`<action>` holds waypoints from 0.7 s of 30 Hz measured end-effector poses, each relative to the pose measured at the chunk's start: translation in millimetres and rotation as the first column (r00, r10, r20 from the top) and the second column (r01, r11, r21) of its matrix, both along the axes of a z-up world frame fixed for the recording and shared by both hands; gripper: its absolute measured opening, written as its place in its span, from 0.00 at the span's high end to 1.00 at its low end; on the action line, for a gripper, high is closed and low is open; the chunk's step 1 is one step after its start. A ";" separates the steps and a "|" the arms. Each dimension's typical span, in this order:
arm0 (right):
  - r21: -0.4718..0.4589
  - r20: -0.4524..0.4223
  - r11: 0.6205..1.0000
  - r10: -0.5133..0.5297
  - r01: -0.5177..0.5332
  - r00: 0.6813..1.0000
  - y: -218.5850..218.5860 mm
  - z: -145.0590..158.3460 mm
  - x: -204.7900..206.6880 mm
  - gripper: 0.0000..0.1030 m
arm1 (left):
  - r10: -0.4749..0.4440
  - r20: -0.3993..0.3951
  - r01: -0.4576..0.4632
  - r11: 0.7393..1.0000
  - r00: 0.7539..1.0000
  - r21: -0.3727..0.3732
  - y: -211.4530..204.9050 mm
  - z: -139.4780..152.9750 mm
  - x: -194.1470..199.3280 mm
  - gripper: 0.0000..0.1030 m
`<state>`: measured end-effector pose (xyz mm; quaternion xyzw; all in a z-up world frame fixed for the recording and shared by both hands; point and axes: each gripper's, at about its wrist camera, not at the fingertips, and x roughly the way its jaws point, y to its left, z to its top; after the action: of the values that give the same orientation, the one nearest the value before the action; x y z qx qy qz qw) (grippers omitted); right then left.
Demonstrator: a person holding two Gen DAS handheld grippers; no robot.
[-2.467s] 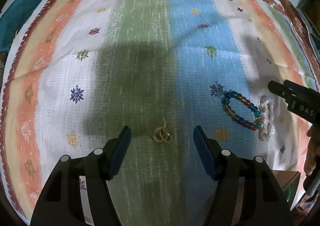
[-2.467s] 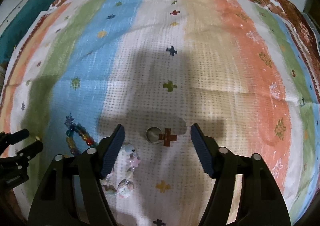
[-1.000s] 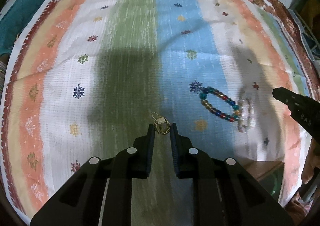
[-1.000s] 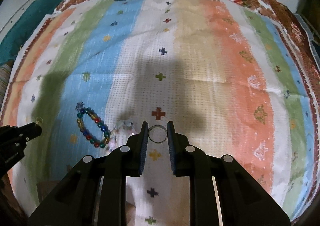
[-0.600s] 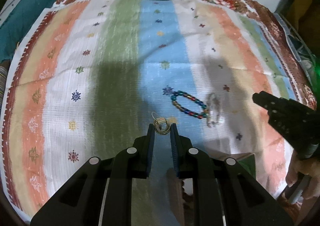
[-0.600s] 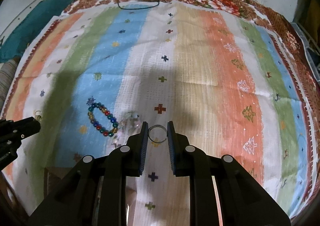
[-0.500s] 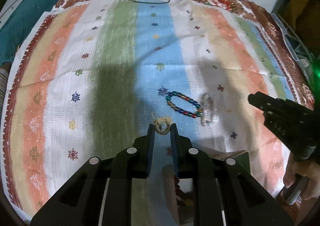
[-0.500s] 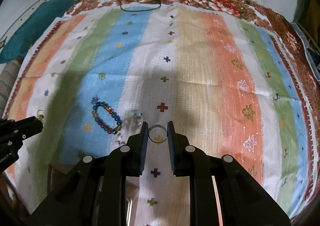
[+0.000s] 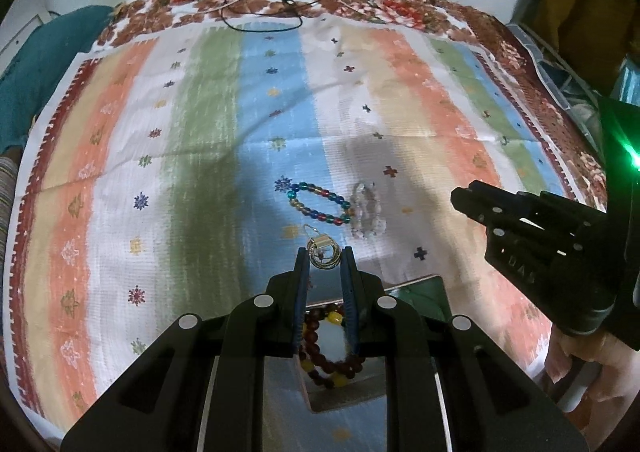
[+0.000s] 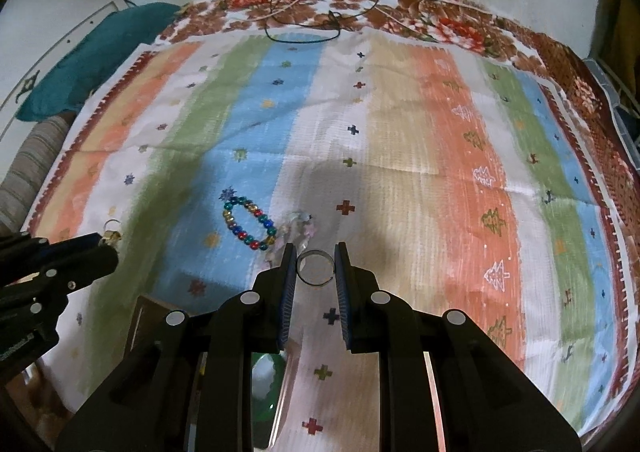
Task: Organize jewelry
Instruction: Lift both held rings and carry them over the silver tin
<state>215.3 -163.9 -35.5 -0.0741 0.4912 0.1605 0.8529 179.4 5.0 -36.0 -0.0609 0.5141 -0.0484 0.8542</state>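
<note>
My left gripper (image 9: 325,257) is shut on a small gold earring (image 9: 323,249) and holds it above an open box (image 9: 416,288) that holds a dark and yellow bead bracelet (image 9: 328,356). My right gripper (image 10: 315,263) is shut on a silver ring (image 10: 315,267), lifted off the cloth. A multicoloured bead bracelet (image 9: 319,204) and a clear crystal bracelet (image 9: 366,212) lie side by side on the striped cloth (image 9: 200,156), ahead of both grippers. They also show in the right wrist view, the bead bracelet (image 10: 248,222) left of the crystal bracelet (image 10: 298,230).
The box corner (image 10: 148,316) shows low left in the right wrist view. A black cable (image 9: 260,12) lies at the cloth's far edge. A teal cushion (image 10: 92,60) sits at the far left. The right gripper's body (image 9: 552,252) is at the right of the left view.
Both grippers closed on their pieces, the earring and the ring, then rose and drew back toward the near edge. The box has come into view beneath them.
</note>
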 end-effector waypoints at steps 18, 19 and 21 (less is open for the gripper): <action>0.047 0.032 0.997 0.067 -0.068 0.997 1.2 18.5 -41.4 0.81 | -0.031 0.056 0.032 0.999 0.998 -0.015 -10.2 18.3 -28.9 0.85; 0.049 0.034 0.996 0.074 -0.076 0.997 2.0 19.6 -44.8 0.81 | -0.031 0.057 0.031 0.999 0.998 -0.016 -10.3 18.9 -29.5 0.85; 0.051 0.038 0.995 0.087 -0.089 0.995 3.8 21.3 -51.7 0.81 | -0.031 0.062 0.033 0.999 0.998 -0.022 -10.0 20.7 -33.1 0.85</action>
<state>163.6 -160.0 -14.2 -0.0760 0.4675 0.2096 0.8554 146.3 -5.0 -15.4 -0.0608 0.4879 -0.0696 0.8680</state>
